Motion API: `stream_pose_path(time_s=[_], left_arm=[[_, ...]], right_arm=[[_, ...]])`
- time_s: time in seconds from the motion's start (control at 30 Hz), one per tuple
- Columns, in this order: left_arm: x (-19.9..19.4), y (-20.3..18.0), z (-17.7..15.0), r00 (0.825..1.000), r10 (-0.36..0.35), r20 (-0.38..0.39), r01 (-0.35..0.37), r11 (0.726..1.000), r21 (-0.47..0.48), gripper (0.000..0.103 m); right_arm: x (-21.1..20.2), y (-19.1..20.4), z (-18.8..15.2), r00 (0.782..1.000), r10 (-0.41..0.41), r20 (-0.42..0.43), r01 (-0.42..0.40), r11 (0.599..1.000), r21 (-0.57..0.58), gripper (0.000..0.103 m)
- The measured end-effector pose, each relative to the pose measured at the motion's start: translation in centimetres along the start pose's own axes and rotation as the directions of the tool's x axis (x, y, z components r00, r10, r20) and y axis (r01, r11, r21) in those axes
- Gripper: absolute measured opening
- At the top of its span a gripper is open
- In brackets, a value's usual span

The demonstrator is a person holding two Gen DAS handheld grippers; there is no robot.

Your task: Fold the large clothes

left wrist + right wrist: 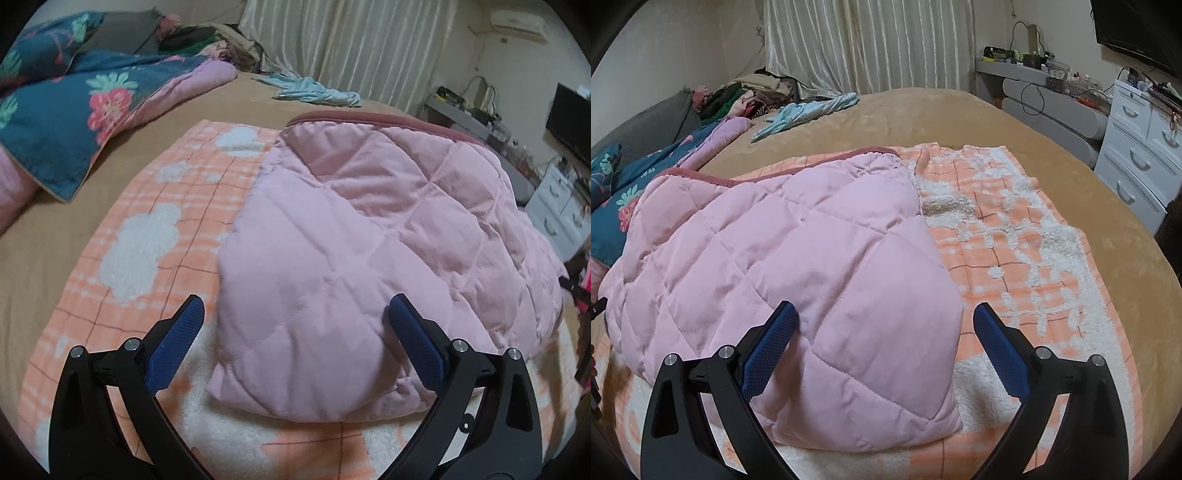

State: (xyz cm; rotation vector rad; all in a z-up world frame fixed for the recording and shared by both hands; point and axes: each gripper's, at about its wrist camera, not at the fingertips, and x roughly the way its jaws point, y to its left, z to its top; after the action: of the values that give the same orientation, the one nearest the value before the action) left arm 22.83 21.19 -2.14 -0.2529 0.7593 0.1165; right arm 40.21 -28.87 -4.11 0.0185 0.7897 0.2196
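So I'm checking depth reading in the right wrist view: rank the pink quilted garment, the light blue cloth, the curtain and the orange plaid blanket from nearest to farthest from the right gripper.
1. Pink quilted garment, partly between the open right gripper fingers, left; orange plaid blanket beneath: too close to call.
2. Light blue cloth, far left on the bed.
3. Curtain, back wall.

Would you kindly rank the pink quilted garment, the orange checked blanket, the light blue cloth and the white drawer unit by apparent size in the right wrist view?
1. Pink quilted garment and orange checked blanket: too close to rank, since the garment hides part of the blanket.
2. White drawer unit, cut off by the frame.
3. Light blue cloth, smallest, though it lies farthest away.
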Motion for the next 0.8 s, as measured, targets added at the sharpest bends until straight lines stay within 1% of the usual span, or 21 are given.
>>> stream_pose_path(time_s=[0.2,0.3,0.4,0.47,0.5,0.53,0.57,0.6,0.63,0.67,0.7,0.8], left_arm=[[0.4,-1.2,0.7,1.000,0.017,-0.002,-0.017,0.999,0.043,0.094],[0.6,-1.3,1.0,1.000,0.020,-0.006,-0.019,0.999,0.044,0.094],[1.2,-1.1,1.2,1.000,0.018,-0.017,-0.017,0.999,0.049,0.094],[1.8,-0.9,1.1,0.999,0.006,-0.035,-0.004,0.999,0.039,0.094],[2.1,-0.6,1.0,0.999,-0.007,-0.044,0.008,1.000,0.025,0.094],[2.2,-0.4,1.0,0.999,-0.015,-0.047,0.016,1.000,0.016,0.094],[2.3,-0.3,0.8,0.998,-0.032,-0.050,0.032,0.999,0.005,0.089],[2.2,-0.3,0.7,0.998,-0.045,-0.050,0.045,0.999,0.004,0.076],[2.1,-0.4,0.5,0.998,-0.042,-0.042,0.043,0.999,0.013,0.065],[1.6,-0.9,0.3,1.000,-0.018,-0.019,0.019,0.999,0.047,0.044],[1.3,-1.1,0.2,1.000,-0.014,-0.007,0.014,0.998,0.062,0.033],[-0.2,-1.8,0.4,0.999,-0.013,0.042,0.009,0.996,0.092,0.018]], right_arm=[[0.0,0.2,0.5,1.000,-0.004,0.003,0.004,1.000,-0.010,0.096],[0.2,0.1,0.8,1.000,-0.001,0.004,0.001,1.000,-0.008,0.096],[0.7,0.0,0.9,1.000,0.008,-0.015,-0.008,1.000,0.005,0.096],[1.0,-0.2,0.7,0.999,0.024,-0.023,-0.023,0.999,0.024,0.096],[1.1,-0.3,0.5,0.999,0.039,-0.029,-0.038,0.999,0.037,0.093],[1.2,-0.3,0.3,0.998,0.053,-0.029,-0.052,0.998,0.041,0.088],[1.2,-0.2,0.1,0.997,0.076,-0.032,-0.075,0.996,0.039,0.074],[1.1,0.2,-0.3,0.998,0.055,-0.034,-0.054,0.998,0.021,0.062],[0.9,0.5,-0.6,0.999,0.028,-0.036,-0.028,1.000,-0.003,0.054],[0.7,0.9,-0.8,0.999,0.024,-0.035,-0.025,0.999,-0.020,0.042],[0.1,1.1,-1.0,1.000,0.026,-0.018,-0.026,0.999,-0.033,0.034],[-1.3,1.4,-1.2,0.999,0.038,0.014,-0.037,0.999,-0.028,0.021]])
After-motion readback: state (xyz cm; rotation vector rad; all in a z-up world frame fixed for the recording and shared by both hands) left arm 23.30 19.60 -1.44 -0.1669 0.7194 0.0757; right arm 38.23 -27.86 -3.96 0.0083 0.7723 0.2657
